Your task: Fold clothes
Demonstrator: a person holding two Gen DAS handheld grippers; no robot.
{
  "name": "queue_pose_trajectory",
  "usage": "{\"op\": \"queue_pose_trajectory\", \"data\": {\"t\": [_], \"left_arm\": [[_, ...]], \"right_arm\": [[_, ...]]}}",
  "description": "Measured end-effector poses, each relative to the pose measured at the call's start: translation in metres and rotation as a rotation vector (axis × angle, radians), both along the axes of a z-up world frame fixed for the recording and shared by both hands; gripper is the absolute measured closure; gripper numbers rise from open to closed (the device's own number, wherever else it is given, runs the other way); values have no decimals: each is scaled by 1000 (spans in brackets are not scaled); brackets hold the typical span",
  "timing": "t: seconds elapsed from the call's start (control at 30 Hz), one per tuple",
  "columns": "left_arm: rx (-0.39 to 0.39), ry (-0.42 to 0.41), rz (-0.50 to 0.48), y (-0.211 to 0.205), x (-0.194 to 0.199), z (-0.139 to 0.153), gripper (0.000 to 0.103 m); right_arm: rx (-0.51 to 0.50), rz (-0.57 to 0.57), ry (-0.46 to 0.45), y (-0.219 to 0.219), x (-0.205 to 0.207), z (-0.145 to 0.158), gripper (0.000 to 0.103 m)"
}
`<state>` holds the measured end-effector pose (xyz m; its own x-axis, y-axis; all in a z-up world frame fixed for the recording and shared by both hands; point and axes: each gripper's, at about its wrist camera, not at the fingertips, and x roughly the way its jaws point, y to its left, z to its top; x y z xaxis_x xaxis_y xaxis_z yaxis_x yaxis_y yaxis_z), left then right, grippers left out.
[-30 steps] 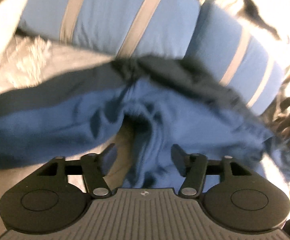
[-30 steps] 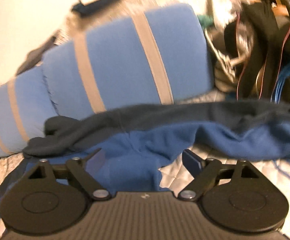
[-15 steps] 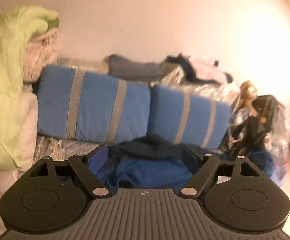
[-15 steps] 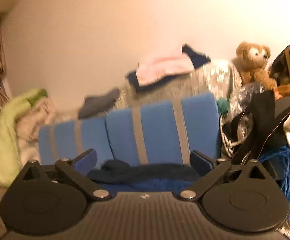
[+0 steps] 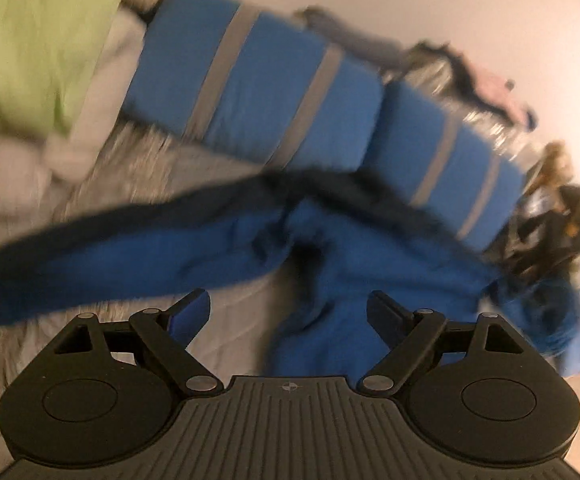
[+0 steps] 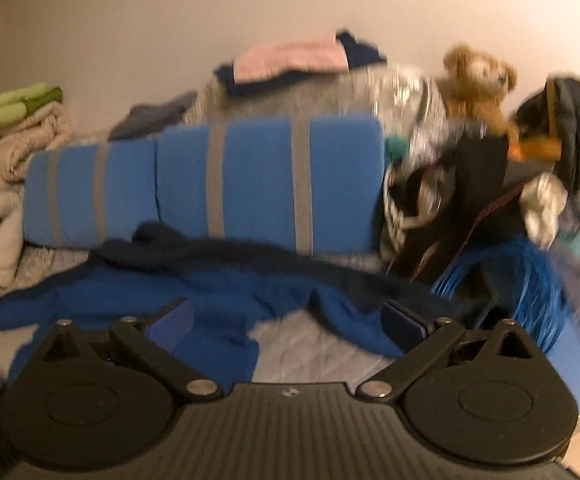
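Note:
A blue garment with dark navy parts [image 5: 150, 256] lies spread and rumpled on the grey bed cover, one long piece stretching left. In the right wrist view the same garment [image 6: 218, 292] sprawls in front of the pillows. My left gripper [image 5: 286, 300] hovers over its near edge, jaws opening; cloth lies below the gap but neither pad presses on it. My right gripper [image 6: 284, 308] stands open wide above the garment's near folds and holds nothing. Both views are motion-blurred.
Two blue pillows with grey stripes [image 6: 258, 184] lean behind the garment. A green blanket [image 5: 30, 40] and beige bedding lie on the left. Folded pink and navy clothes [image 6: 290, 60], a teddy bear [image 6: 478, 76], dark bags and a blue coiled cord [image 6: 530, 280] crowd the right.
A second ago both grippers were close over the cloth, fabric between their fingers. They drew back and up, both views swung toward the wall, then tipped down again. Both jaws now stand wider.

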<state>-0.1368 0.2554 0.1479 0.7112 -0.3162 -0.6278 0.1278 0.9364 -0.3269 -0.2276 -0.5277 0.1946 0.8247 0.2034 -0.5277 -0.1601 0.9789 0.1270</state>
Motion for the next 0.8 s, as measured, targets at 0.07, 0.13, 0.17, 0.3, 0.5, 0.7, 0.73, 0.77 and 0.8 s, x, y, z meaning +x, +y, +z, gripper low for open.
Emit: {"op": "queue_pose_trajectory", "data": {"t": [0.07,0.13,0.17,0.3,0.5,0.7,0.73,0.77,0.8], "left_arm": [[18,10,-42,-4,6,-39,17],[15,50,-56,-10,15,-74,17],[5,74,-54,-12,20,-90,17],[-113,125,-92,-12,34,-130,17],[-373,190,-160,-7,40,-179,19],[-516,191,-154,-8,36,-200,20],[-538,192,-149,-5,35,-202,20],[-549,189,-146,-4,34,-204,20],[-555,185,-144,-3,33,-205,20]], "right_arm": [[59,24,61,-8,13,-42,0],[129,1,134,-19,27,-76,0],[169,-25,170,-24,33,-93,0],[345,-64,259,-40,44,-145,0],[504,5,292,-41,46,-188,0],[500,105,346,-31,48,-215,0],[493,106,356,-30,48,-221,0],[489,108,363,-30,47,-226,0],[490,114,367,-30,47,-231,0]]}}
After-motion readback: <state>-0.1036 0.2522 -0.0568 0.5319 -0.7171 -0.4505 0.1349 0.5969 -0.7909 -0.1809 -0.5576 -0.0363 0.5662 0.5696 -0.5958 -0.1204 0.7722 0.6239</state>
